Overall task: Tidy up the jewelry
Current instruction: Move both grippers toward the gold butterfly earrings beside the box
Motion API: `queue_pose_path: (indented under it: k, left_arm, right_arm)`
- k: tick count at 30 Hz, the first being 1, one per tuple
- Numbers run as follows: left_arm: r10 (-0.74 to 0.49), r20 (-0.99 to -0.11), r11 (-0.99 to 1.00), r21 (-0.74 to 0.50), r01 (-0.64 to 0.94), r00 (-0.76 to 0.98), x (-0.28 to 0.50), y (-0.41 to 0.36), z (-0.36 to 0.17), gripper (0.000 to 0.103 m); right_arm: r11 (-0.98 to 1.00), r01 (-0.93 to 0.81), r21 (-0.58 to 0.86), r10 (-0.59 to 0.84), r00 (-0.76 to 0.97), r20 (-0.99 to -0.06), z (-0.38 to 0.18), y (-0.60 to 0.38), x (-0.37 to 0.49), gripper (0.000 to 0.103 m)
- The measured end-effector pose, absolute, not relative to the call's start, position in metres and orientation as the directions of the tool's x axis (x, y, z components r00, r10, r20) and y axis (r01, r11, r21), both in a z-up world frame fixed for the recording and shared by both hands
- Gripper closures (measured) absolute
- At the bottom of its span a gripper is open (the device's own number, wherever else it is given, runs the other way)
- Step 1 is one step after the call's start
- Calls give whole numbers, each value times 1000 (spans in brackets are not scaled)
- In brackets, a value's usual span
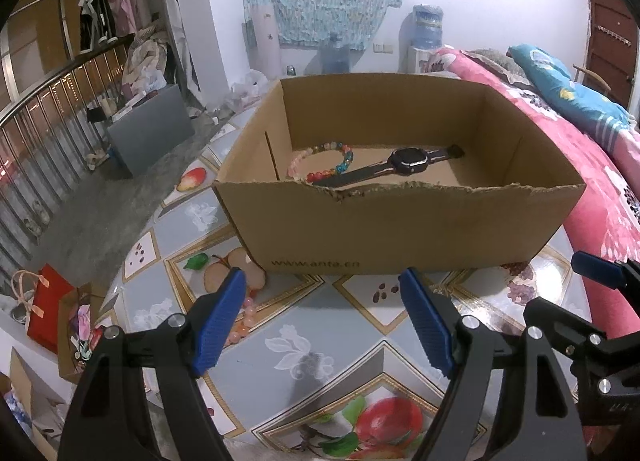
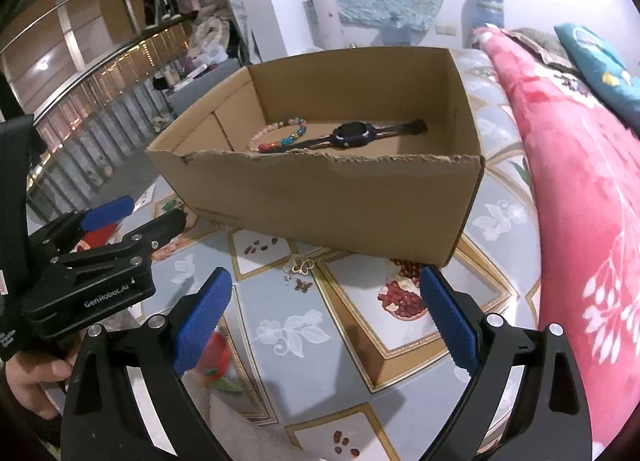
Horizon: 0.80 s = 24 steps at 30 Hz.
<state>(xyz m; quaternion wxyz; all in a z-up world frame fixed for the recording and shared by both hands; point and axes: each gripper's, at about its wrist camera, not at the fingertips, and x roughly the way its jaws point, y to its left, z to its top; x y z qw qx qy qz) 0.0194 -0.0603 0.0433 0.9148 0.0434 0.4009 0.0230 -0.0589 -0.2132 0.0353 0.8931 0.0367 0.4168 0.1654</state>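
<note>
Left wrist view: open cardboard box on a table with a glossy fruit-print cover, near rim torn and ragged. Inside, on the floor toward the left: a round multicolour bead bracelet and a dark watch with a squarish face, strap laid out flat, one end crossing the bracelet. Left gripper just short of the box, ribbed blue pads spread wide, nothing between them. Second bracelet of pale pink beads on the table, half hidden behind the left pad.

Right wrist view: same box, same bracelet and watch inside. Right gripper also spread wide and empty, above the table. Small butterfly-shaped metal pieces on the cover just before the box. Left gripper off to the left.
</note>
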Motion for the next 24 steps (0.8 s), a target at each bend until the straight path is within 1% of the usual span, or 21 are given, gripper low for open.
queue_pose_path:
  k: [3, 4, 8, 14, 24]
  left_arm:
    - [66, -731, 996, 92, 2, 679, 18, -60, 41, 26]
    - [63, -731, 996, 90, 5, 680, 17, -61, 41, 26]
    - [34, -724, 997, 71, 26, 688, 11, -57, 39, 26]
    - [32, -700, 992, 108, 61, 714, -1, -41, 36, 25]
    - [-55, -689, 988, 67, 139, 723, -7, -24, 19, 24]
  right_arm:
    - [948, -260, 184, 308, 601, -738, 35, -210, -60, 12]
    - [949, -260, 180, 305, 602, -738, 36, -208, -60, 10]
    - [962, -242, 126, 255, 630, -734, 38, -201, -66, 8]
    - [973, -219, 71, 200, 650, -733, 35, -185, -69, 8]
    - [975, -159, 156, 223, 698, -681, 23, -211, -81, 8]
